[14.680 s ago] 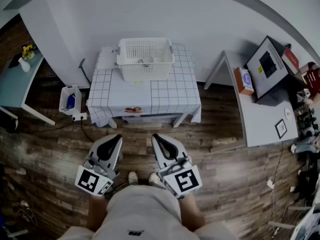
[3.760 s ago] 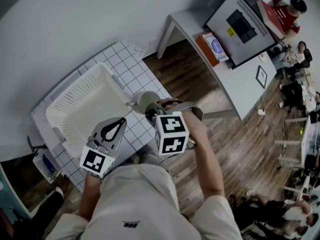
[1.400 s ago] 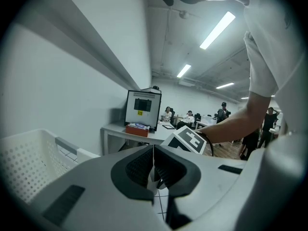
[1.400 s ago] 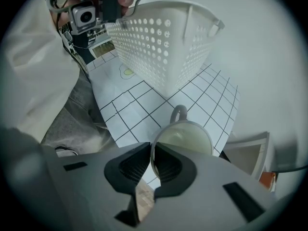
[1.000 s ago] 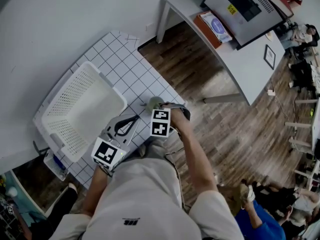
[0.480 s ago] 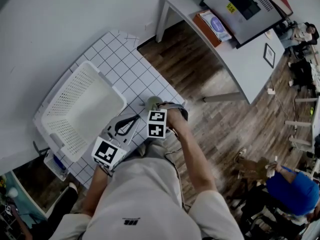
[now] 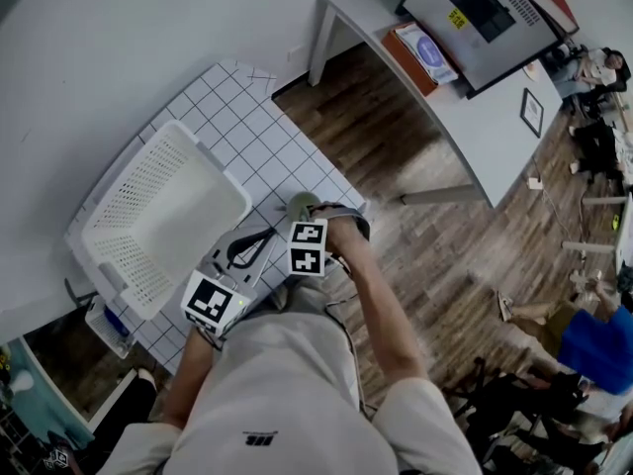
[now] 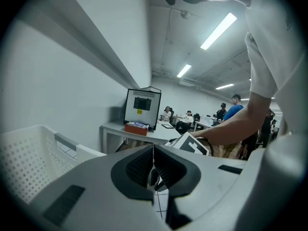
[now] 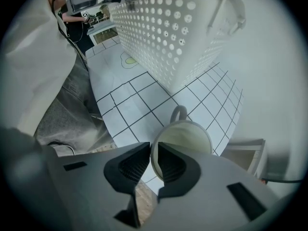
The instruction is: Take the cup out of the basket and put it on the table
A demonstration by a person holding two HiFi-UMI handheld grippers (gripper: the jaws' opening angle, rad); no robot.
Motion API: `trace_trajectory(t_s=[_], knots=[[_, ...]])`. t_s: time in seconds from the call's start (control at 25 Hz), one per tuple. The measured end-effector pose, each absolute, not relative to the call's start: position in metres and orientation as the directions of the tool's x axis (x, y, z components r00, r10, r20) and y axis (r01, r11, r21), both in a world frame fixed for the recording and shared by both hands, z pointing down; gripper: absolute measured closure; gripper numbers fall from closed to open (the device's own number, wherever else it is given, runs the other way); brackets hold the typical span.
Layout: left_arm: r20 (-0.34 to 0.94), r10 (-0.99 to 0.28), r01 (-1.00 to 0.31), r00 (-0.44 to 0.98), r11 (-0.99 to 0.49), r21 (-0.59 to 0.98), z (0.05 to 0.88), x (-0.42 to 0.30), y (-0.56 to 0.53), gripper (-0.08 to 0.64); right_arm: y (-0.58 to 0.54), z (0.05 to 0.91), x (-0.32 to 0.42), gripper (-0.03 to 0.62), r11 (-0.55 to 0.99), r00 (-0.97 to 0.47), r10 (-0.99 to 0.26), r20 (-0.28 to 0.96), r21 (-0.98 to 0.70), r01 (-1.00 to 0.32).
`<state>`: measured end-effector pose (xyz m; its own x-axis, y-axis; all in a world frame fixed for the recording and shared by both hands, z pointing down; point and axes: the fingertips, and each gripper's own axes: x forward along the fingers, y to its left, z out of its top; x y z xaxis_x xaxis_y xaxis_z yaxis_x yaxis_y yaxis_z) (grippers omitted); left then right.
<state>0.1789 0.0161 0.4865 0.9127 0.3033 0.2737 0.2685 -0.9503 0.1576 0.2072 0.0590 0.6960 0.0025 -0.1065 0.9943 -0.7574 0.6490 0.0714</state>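
The pale cup [image 7: 301, 203] is at the near right edge of the checked table [image 7: 259, 135], outside the white perforated basket [image 7: 158, 216]. My right gripper [image 7: 305, 218] is shut on it. In the right gripper view the cup's rim [image 9: 185, 136] sits between the jaws, handle pointing away, low over the tablecloth [image 9: 130, 105] beside the basket [image 9: 178, 32]. Whether its base touches the cloth is hidden. My left gripper [image 7: 259, 237] hovers by the basket's near corner. Its jaws [image 8: 153, 154] are shut with nothing in them. The basket looks empty.
A grey desk [image 7: 465, 117] with a monitor [image 7: 482, 8] and an orange box [image 7: 425, 52] stands to the right across wooden floor. People are at the lower right [image 7: 593, 334]. A small bin [image 7: 104, 320] hangs by the table's left end. A yellowish mark [image 9: 129, 60] lies on the cloth.
My right gripper and the cup have shifted only slightly toward me at the table's edge. The left gripper has stayed put. A person in blue has walked across the floor to the right.
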Motion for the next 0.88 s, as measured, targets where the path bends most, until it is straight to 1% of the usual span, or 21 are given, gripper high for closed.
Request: trace_trajectory(t_s=[0.32, 0.52, 0.68, 0.88], knots=[[0.271, 0.303, 0.267, 0.914, -0.950, 0.162, 0.487, 0.177, 0.016, 0.545, 0.060, 0.689, 0.209, 0.554, 0.636, 0.007, -0.125, 0.992, 0.085, -0.767], [0.266, 0.301, 0.265, 0.916, -0.950, 0.163, 0.487, 0.176, 0.014, 0.545, 0.060, 0.675, 0.210, 0.554, 0.612, 0.018, -0.164, 0.986, 0.116, -0.782], [0.261, 0.299, 0.264, 0.918, -0.951, 0.162, 0.485, 0.176, 0.014, 0.545, 0.061, 0.657, 0.210, 0.554, 0.561, 0.028, -0.227, 0.973, 0.154, -0.813], [0.253, 0.299, 0.266, 0.920, -0.951, 0.158, 0.482, 0.175, 0.013, 0.545, 0.061, 0.624, 0.206, 0.555, 0.451, 0.017, -0.353, 0.936, 0.186, -0.873]])
